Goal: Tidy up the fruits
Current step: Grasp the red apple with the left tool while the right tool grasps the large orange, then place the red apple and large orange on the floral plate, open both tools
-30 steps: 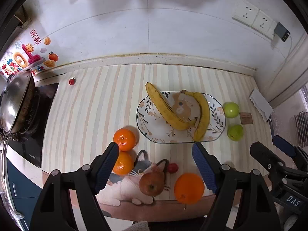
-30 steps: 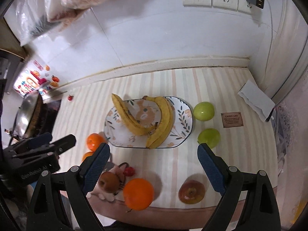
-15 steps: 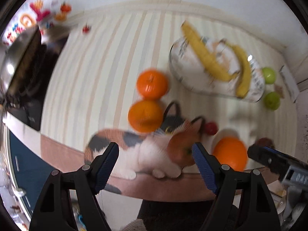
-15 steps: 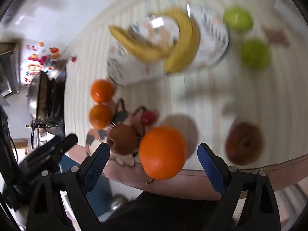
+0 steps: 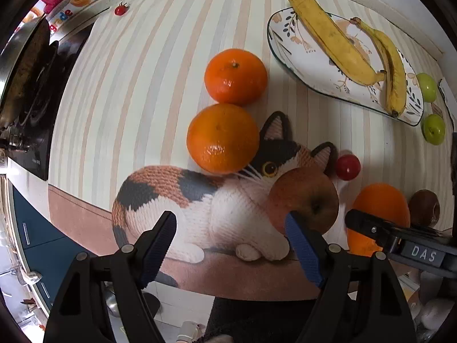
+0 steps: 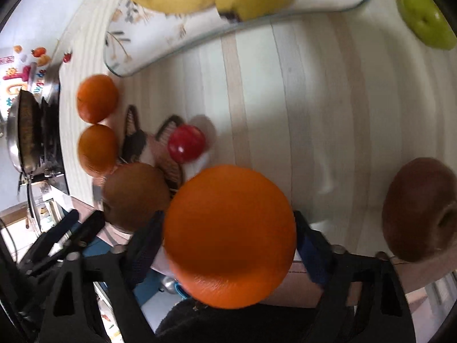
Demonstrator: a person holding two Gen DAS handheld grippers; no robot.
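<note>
Pointing both grippers down at the front edge of the striped counter, I have fruit under each one.

Right gripper: its jaws are closing, with the large orange between them. The orange fills the gap from pad to pad; whether the pads already press on it I cannot tell, as the picture is blurred.

Left gripper: its jaws stand partly open and hold nothing. They hang over the knitted cat mat at the front edge. The right-hand fingertip lies in front of the red-brown apple that sits on the cat's head; contact cannot be confirmed.

Fruit positions:
- Two mandarins touch each other, left of the apple. The nearer one overlaps the mat; the farther one is on bare counter.
- A small red fruit sits just behind the apple, beside the cat's ear.
- A second dark apple lies near the front edge, right of the large orange and apart from it.
- Two bananas lie on the patterned plate toward the back right.
- Two green apples sit just beyond the plate's right end.

A pan stands at the counter's left end.
</note>
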